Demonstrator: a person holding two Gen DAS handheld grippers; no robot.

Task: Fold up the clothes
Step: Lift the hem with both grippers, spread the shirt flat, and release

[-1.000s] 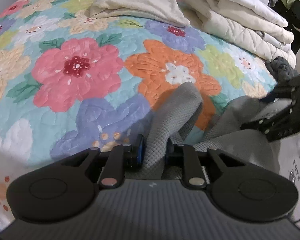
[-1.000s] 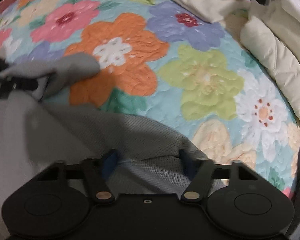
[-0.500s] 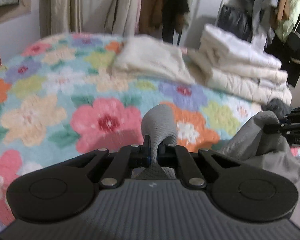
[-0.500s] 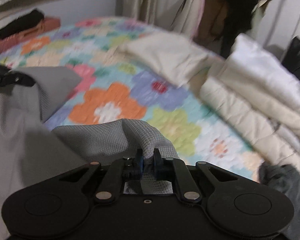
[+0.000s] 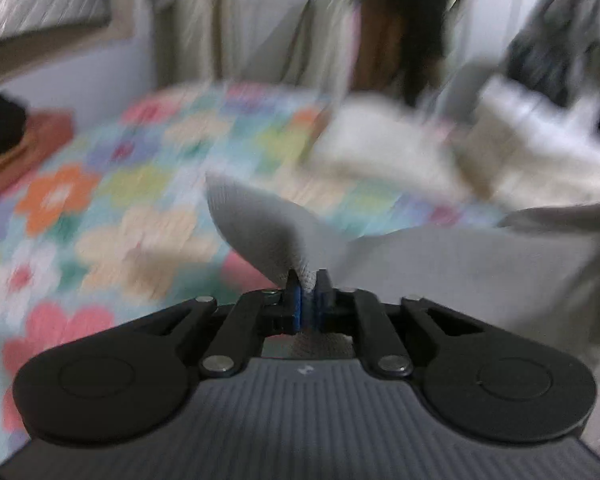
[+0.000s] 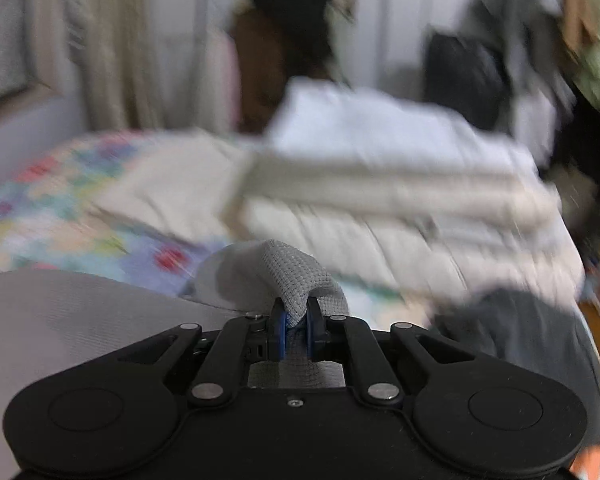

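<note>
1. Left gripper: jaws clamped on a pinch of the grey garment, cloth standing up in a peak above the blue pads
2. Right gripper: jaws clamped on another bunched fold of the same grey garment (waffle-like weave visible here)
3. Garment hangs lifted between the two grippers, spreading right in the left wrist view and left in the right wrist view, above the floral quilt
4. Behind it on the quilt: a folded cream cloth and a stack of white bedding, just beside each other
5. Dark grey clothing lies at the right of the right gripper (both views heavily blurred)
6. Hanging clothes at the back wall
</note>
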